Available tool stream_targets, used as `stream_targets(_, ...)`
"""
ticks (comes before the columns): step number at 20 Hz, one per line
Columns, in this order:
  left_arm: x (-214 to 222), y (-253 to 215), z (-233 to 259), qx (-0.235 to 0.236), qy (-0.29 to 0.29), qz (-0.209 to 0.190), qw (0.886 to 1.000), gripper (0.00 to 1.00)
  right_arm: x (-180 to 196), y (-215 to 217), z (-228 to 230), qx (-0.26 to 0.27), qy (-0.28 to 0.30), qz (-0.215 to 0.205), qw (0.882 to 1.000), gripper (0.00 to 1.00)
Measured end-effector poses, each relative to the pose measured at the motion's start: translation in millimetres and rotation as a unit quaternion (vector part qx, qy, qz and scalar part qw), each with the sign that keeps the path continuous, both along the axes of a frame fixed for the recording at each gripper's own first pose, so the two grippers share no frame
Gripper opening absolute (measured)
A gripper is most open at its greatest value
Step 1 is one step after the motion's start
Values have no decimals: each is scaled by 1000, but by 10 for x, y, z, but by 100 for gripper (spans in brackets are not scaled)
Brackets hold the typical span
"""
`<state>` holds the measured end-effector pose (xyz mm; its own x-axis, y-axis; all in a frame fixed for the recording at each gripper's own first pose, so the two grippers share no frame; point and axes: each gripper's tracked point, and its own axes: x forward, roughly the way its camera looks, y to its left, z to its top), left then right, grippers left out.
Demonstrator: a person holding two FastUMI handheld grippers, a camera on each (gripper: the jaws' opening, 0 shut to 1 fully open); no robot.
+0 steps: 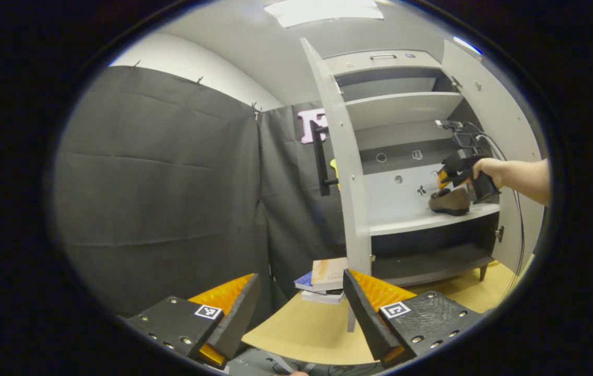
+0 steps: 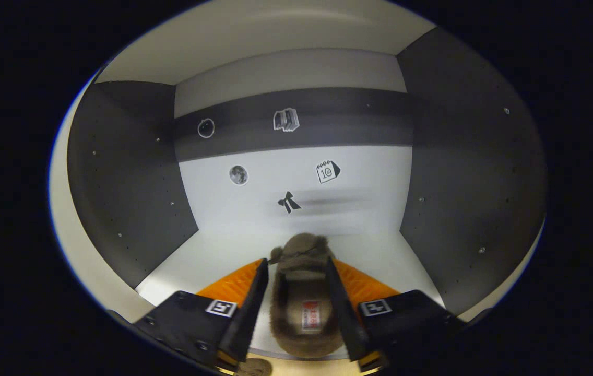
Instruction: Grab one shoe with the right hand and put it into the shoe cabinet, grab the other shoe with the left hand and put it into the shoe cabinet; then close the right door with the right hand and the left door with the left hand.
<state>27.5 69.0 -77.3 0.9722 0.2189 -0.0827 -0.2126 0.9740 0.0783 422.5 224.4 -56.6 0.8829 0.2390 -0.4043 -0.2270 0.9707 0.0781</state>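
I am holding the right hand-held gripper (image 2: 294, 292) inside the shoe cabinet (image 1: 401, 109), its 2 fingers bracketing a brown shoe (image 2: 301, 297) that is sitting on the pale shelf (image 2: 213, 256); whether both fingers are pressing on it I cannot tell. From the left gripper view, that shoe (image 1: 450, 201) is resting on the middle shelf (image 1: 406, 222) with a hand (image 1: 489, 169) above it. My left hand-held gripper (image 1: 301, 303) is hanging spread wide and empty, well apart from the cabinet, whose 2 doors are standing open.
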Motion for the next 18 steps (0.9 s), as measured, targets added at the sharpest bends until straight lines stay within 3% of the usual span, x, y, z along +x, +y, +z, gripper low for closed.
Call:
stream_targets(1,17,-20,-7,-1,2,-8,1000,87,-40,-9,70,4,-16,4,1000,90)
stream_targets(2,45,-45,-34,-4,5,-19,1000,87,-71,-14,123,7,-31,5,999,100)
stream_targets(4,121,-128,-156,-8,11,-41,999,87,-276,-64,305,16,-59,12,998,99)
stream_targets(6,212,-296,-226,-12,17,-67,998,100,-492,-106,442,20,-81,22,996,99)
stream_targets(10,375,-673,-268,-17,22,-119,993,94,-930,-267,686,13,-122,36,992,99)
stream_targets(11,392,-784,-310,-21,27,-133,991,100,-1052,-305,741,16,-132,38,990,94)
stream_targets(12,405,-887,-362,-26,32,-146,988,100,-1151,-350,777,19,-138,37,990,98)
stream_targets(13,442,-988,-421,-30,39,-160,986,87,-1259,-391,810,23,-144,38,989,94)
stream_targets(14,478,-1075,-495,-34,45,-174,983,100,-1362,-430,840,26,-151,38,988,94)
stream_targets(16,573,-1239,-620,-35,56,-198,978,100,-1563,-536,869,26,-164,37,985,99)
stream_targets(18,658,-1395,-767,-33,68,-220,973,100,-1741,-608,860,18,-176,37,984,94)
